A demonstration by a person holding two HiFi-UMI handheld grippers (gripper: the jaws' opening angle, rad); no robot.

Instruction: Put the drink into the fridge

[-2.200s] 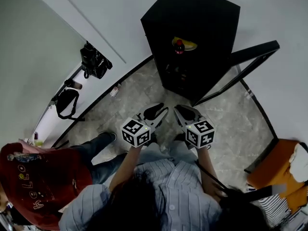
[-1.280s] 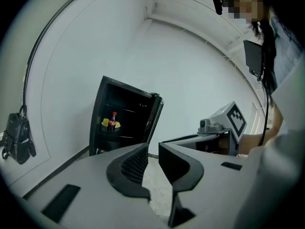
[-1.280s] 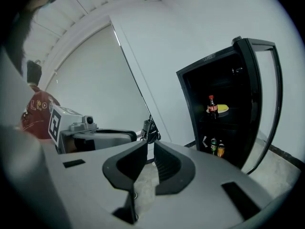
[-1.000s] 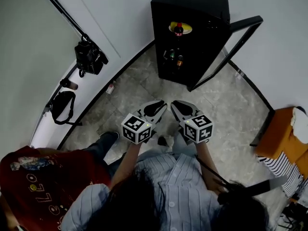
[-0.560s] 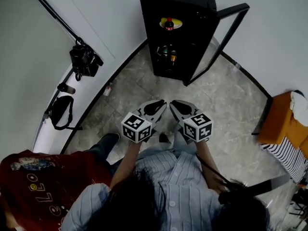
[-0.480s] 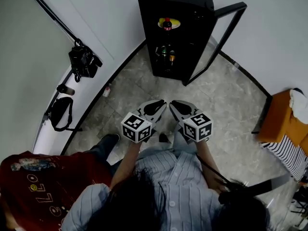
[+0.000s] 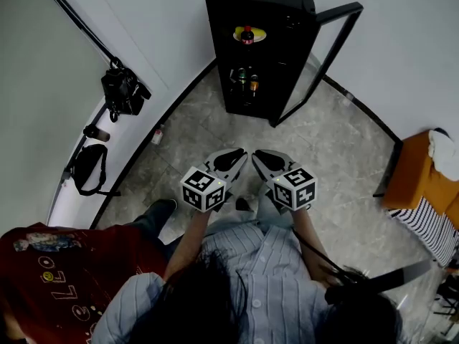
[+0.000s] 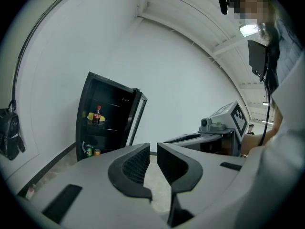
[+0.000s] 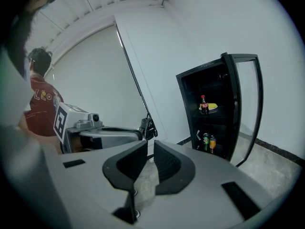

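A black fridge (image 7: 267,20) stands against the far wall with its glass door (image 7: 320,59) swung open to the right. On its upper shelf a cola bottle (image 7: 247,34) stands upright on a yellow plate. Cans (image 7: 244,80) sit on a lower shelf. My left gripper (image 7: 231,157) and right gripper (image 7: 263,158) are side by side over the stone floor, well short of the fridge, both shut and holding nothing. The left gripper view shows the left gripper (image 8: 153,149), the fridge (image 8: 107,113) and the bottle (image 8: 97,114). The right gripper view shows the right gripper (image 9: 150,149) and the bottle (image 9: 204,104).
A camera bag (image 7: 123,90) and a black pouch (image 7: 90,167) hang at the left wall. A small bottle (image 7: 157,135) lies on the floor by the skirting. A person in a red shirt (image 7: 57,278) crouches at lower left. An orange seat (image 7: 423,178) is at right.
The fridge has slid up and away in the head view, showing more of its shelves and the floor in front. Both grippers stay side by side and shut.
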